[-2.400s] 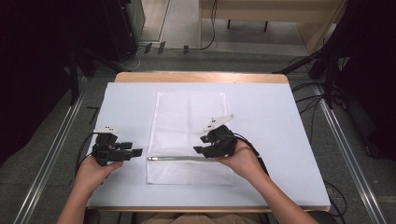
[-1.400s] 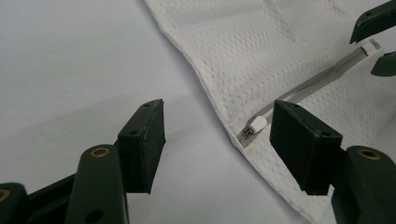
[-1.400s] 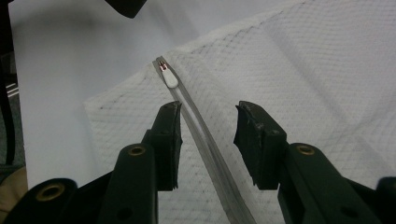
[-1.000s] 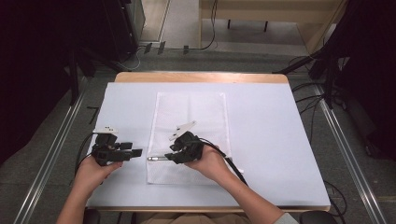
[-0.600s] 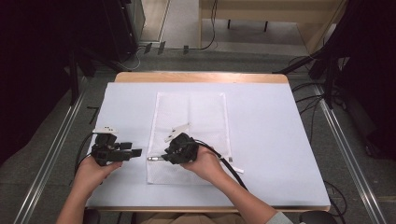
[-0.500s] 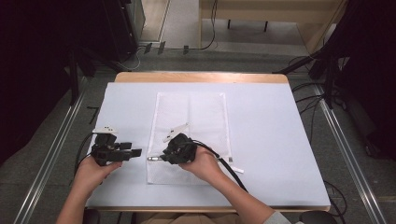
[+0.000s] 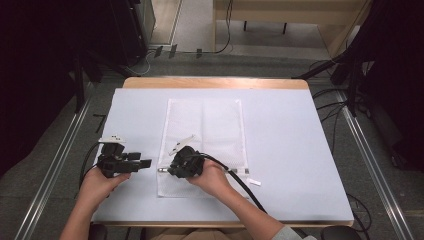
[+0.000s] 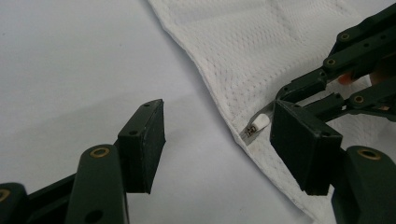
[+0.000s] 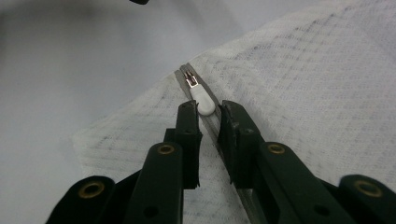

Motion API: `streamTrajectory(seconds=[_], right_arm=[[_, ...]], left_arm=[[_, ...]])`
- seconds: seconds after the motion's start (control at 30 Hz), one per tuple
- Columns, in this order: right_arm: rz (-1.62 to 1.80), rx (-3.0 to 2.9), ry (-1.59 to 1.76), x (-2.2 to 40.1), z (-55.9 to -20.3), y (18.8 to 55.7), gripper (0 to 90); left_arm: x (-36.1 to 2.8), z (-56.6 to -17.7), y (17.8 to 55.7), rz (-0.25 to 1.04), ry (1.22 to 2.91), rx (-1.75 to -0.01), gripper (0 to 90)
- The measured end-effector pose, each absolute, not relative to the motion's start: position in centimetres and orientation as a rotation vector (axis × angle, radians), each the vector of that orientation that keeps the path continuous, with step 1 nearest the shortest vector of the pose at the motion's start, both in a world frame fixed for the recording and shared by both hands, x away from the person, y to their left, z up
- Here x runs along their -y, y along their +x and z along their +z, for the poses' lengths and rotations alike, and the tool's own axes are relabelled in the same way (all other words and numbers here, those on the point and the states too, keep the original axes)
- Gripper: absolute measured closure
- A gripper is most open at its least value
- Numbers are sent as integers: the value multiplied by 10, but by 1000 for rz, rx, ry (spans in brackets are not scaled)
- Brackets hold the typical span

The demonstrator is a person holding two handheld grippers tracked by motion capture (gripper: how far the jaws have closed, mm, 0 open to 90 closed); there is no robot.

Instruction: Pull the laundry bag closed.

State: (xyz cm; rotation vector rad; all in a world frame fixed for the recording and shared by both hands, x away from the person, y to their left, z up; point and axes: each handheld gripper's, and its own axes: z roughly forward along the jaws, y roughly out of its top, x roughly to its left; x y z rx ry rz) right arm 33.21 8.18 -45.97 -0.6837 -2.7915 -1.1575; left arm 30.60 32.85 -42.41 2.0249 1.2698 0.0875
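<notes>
White mesh laundry bag (image 7: 204, 135) lies flat on the pale tabletop (image 7: 300, 150), long axis running away from the person; its zipper (image 9: 212, 100) crosses the near end, directly ahead of the right claw (image 7: 176, 167) and between the two claws.

Right claw: in the right gripper view its jaws stand a little apart, tips flanking the white zipper pull (image 9: 203, 103); the pull's rounded end sits in the gap just at the tips, the metal slider beyond it; whether the pads actually bear on the pull I cannot tell, so not recorded as a grip; jaws are lined up along the zipper track, presumably so a pull would run straight along the teeth.

Left claw (image 7: 142, 163): jaws wide apart, holding nothing, resting low over bare tabletop just off the bag's left edge; in the left gripper view the bag corner and slider end lie ahead and to one side of its jaws, with the right claw reaching in from beyond; judged placement: staged beside the corner so it can pin or pinch the fabric while the other claw works the slider; otherwise the light mesh would likely drag along with the pull.

Slider sits at the zipper's left end, close to the bag's edge; whether that end means shut or open is not readable; no contents discernible through the mesh.
</notes>
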Motion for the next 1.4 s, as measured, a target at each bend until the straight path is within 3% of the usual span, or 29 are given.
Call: streamTrajectory(seconds=[1.03, 1.4], right_arm=[[-1182, 2763, -665, -108, -464, 337, 789], [-1166, 2800, -620, -117, -464, 336, 840]], left_arm=[[-332, -424, 306, 80, 2022, -1279, 360], [-337, -424, 305, 85, 2006, -1291, 360]])
